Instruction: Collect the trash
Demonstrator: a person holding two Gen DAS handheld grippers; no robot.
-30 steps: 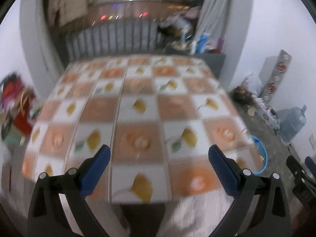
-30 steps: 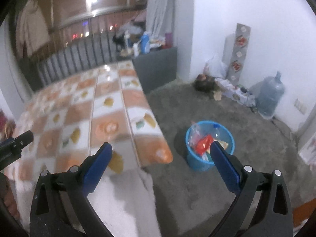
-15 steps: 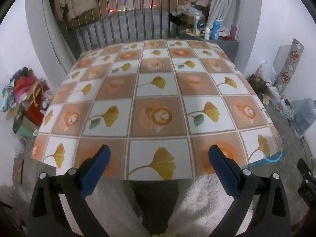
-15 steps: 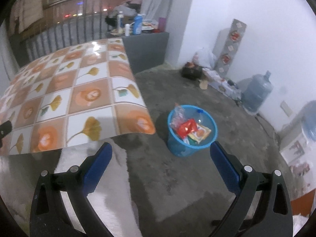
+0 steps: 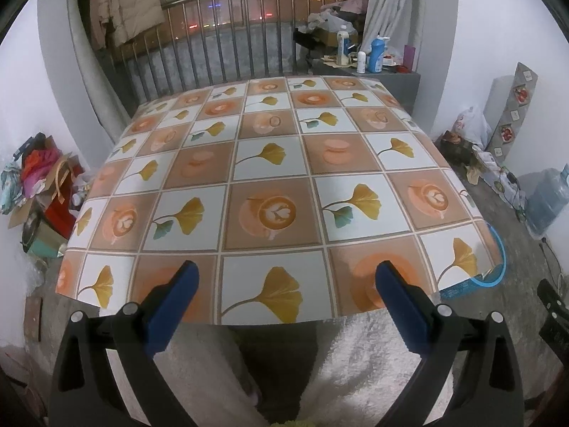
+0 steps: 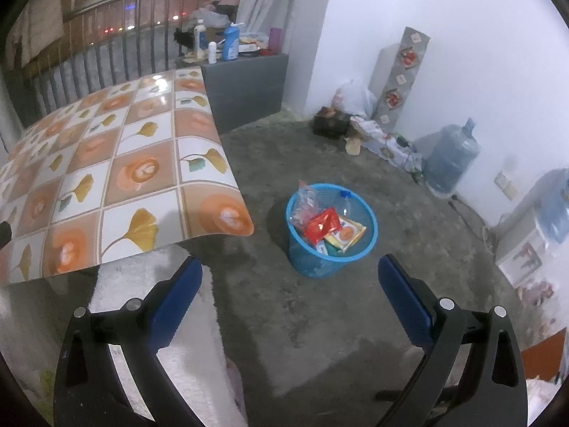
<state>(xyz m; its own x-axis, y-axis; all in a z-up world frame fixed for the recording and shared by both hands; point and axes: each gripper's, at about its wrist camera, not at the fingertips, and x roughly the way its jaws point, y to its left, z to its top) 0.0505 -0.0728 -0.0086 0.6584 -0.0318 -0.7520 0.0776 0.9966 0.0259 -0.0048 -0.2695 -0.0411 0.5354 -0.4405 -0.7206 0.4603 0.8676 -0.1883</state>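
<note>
Both tools were up and empty: the left gripper (image 5: pixel 282 306) hung at the near edge of the table (image 5: pixel 270 163), its blue fingers (image 5: pixel 170 299) spread wide with nothing between them, and the right gripper (image 6: pixel 290 295) sat just as wide over the concrete floor (image 6: pixel 320 320), holding nothing either. And the trash? It was all down in the blue basket (image 6: pixel 313 267) on the floor, just off the table's right corner: a red wrapper (image 6: pixel 322 226) on top, a clear plastic bag (image 6: pixel 304 203) against the far rim, a yellow packet (image 6: pixel 346 233) beside the red one, and a clear bottle (image 6: pixel 344 202) poking up behind. The patterned tabletop showed no litter at all, so by the look of it the collecting was done or close to it. If anything in there needed moving, the wrappers and bag would be feather-light, crinkly and slick, best pinched on a folded edge or corner, not the flat face. The bottle looked empty and thin-walled, likely to dent; the neck would give the surest hold. The basket itself seemed light mesh plastic with some give, and its rim was the obvious place to grab.
</note>
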